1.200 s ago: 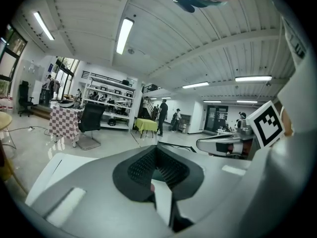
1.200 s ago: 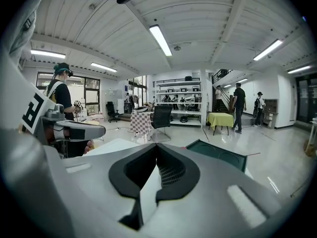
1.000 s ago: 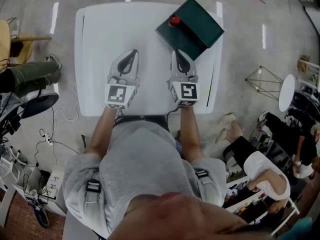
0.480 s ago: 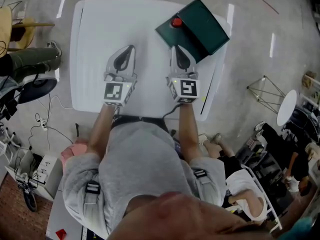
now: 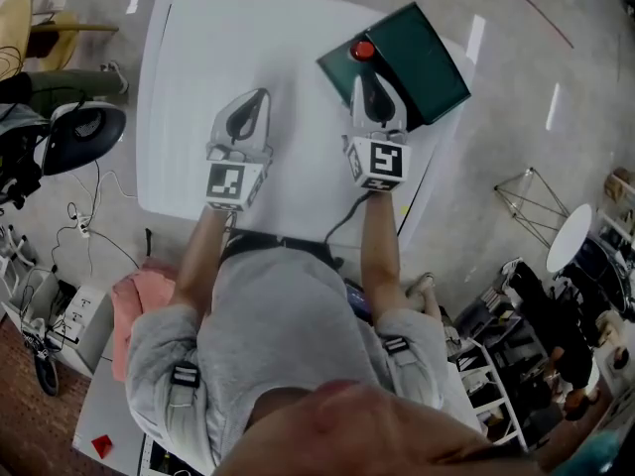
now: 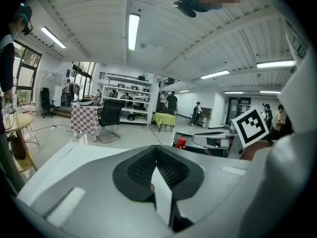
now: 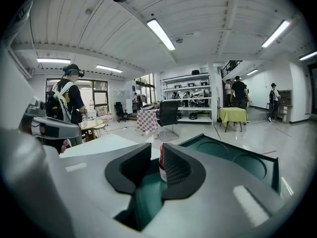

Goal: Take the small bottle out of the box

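The small bottle, red-capped, stands in the dark green box just ahead of the right gripper, whose tips reach over the box's near edge. In the right gripper view the small bottle shows through the gap between the jaws, just beyond the tips and partly hidden behind the right-hand jaw. The right gripper has its jaws opening; neither pad presses on the bottle. Round hollows in the box lie further off to that gripper's right. The left gripper rests on the white table, well to the bottle's left, and its jaws are closed together with nothing between them.
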A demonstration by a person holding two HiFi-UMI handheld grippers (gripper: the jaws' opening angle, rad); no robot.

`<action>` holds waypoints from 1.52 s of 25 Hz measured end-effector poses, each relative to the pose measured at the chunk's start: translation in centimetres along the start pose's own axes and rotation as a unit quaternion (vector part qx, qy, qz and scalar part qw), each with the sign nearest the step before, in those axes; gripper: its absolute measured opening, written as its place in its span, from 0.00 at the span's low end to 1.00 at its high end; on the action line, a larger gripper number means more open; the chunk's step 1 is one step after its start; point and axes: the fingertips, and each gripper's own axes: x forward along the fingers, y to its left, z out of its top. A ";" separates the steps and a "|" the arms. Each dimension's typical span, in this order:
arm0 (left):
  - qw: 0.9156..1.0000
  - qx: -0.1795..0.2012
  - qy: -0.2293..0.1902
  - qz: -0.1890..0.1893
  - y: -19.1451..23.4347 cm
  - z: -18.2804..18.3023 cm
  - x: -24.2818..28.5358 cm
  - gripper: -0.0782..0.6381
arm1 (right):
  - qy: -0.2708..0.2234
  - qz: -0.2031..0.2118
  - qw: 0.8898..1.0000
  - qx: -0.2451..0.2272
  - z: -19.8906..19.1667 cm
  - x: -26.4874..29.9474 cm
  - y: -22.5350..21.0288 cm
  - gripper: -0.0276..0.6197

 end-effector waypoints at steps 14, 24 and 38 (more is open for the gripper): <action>1.000 -0.003 0.016 0.015 0.7 -1.3 -0.8 0.12 | 0.023 0.005 1.000 0.000 -0.3 4.3 -1.7 0.36; 0.999 -0.004 0.026 0.018 1.1 -2.4 -1.2 0.12 | 0.040 -0.004 0.999 -0.002 -1.2 5.6 -1.9 0.32; 1.000 -0.002 0.022 0.020 1.8 -2.0 -1.5 0.12 | 0.043 -0.011 0.999 -0.010 -1.2 6.1 -1.7 0.26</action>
